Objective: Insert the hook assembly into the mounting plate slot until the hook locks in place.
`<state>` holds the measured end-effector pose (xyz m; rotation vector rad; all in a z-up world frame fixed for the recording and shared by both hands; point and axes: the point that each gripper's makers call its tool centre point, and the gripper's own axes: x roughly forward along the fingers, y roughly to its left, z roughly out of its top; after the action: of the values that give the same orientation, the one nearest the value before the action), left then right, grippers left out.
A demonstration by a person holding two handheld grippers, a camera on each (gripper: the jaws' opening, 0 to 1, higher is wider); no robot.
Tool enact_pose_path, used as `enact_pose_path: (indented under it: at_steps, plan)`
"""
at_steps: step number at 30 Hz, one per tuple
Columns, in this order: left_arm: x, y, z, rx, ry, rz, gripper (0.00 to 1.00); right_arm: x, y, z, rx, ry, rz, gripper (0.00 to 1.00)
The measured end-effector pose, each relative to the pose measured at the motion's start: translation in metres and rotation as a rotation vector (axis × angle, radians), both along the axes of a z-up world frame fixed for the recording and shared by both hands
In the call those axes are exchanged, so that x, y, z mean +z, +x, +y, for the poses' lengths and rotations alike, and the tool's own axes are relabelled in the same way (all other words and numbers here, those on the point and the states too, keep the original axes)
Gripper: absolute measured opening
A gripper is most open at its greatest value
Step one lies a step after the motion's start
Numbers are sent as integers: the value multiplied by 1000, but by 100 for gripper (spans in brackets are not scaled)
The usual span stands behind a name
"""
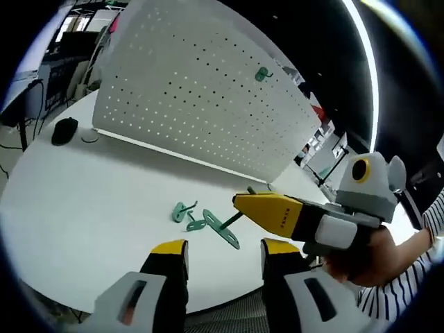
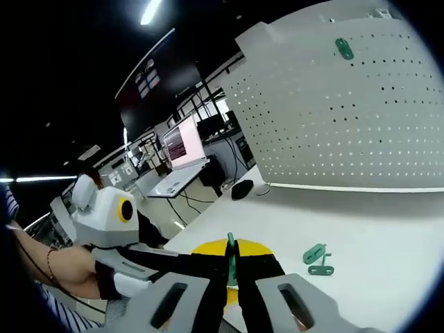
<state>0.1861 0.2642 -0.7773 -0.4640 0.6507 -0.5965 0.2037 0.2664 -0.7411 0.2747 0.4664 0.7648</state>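
a: what do we have in the left gripper view?

b: our left gripper rises from six o'clock with its two yellow-tipped jaws standing apart and nothing between them. past the tips, on the white table, lie green hook pieces: one hook toward eleven o'clock of the jaws, and a second hook with a flat base just beside it.

a: and the other tool?

b: the right gripper comes in from three o'clock, held by a hand with a striped sleeve. its yellow jaws are pressed together on the dark stem of that second hook, right at its tip.

a: does the right gripper view agree?

b: yes. there the right gripper has its jaws closed on a thin green hook stem that stands up between them. the left gripper enters from nine o'clock. another green hook lies on the table toward three o'clock of the jaws.

a: where is the mounting plate?

b: the white perforated board stands upright on the table at twelve o'clock, well apart from the held hook. one green hook already hangs on it near its upper edge; in the right gripper view the board shows the same mounted hook at one o'clock.
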Motion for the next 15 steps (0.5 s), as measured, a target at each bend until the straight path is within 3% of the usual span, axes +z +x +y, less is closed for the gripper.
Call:
enact_pose_path:
  at_steps: [15]
  plan:
    - [3, 3, 2, 41, -60, 19, 17, 10, -6, 14, 44, 11, -48, 0]
